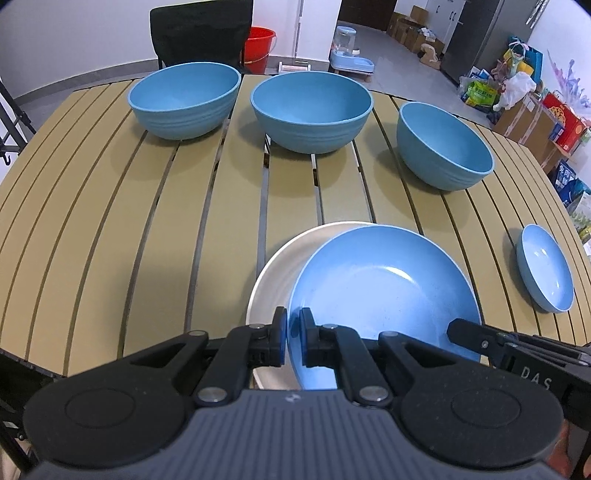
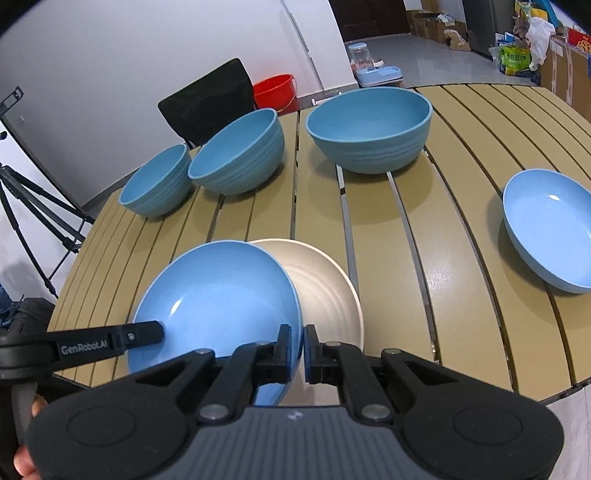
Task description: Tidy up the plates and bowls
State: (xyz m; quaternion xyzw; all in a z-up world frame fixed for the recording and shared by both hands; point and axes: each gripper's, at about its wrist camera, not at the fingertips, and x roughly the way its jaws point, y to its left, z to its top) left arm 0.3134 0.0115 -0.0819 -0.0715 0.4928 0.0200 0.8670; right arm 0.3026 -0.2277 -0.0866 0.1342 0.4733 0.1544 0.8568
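Observation:
A blue plate (image 1: pixel 384 291) lies tilted on a cream plate (image 1: pixel 273 273) at the table's near edge; both show in the right wrist view, blue plate (image 2: pixel 218 291) and cream plate (image 2: pixel 325 295). My left gripper (image 1: pixel 293 336) is shut on the blue plate's left rim. My right gripper (image 2: pixel 301 350) is shut on its right rim. Three blue bowls (image 1: pixel 184 99) (image 1: pixel 312 110) (image 1: pixel 443 146) stand in a row at the far side. A second blue plate (image 1: pixel 545 273) (image 2: pixel 550 229) lies alone at the right.
The slatted tan table (image 1: pixel 110 221) has gaps between its boards. A black chair (image 1: pixel 201 33) and a red bucket (image 1: pixel 260 42) stand behind it. A tripod (image 2: pixel 33 221) stands left; boxes and bags (image 1: pixel 517 92) clutter the floor at right.

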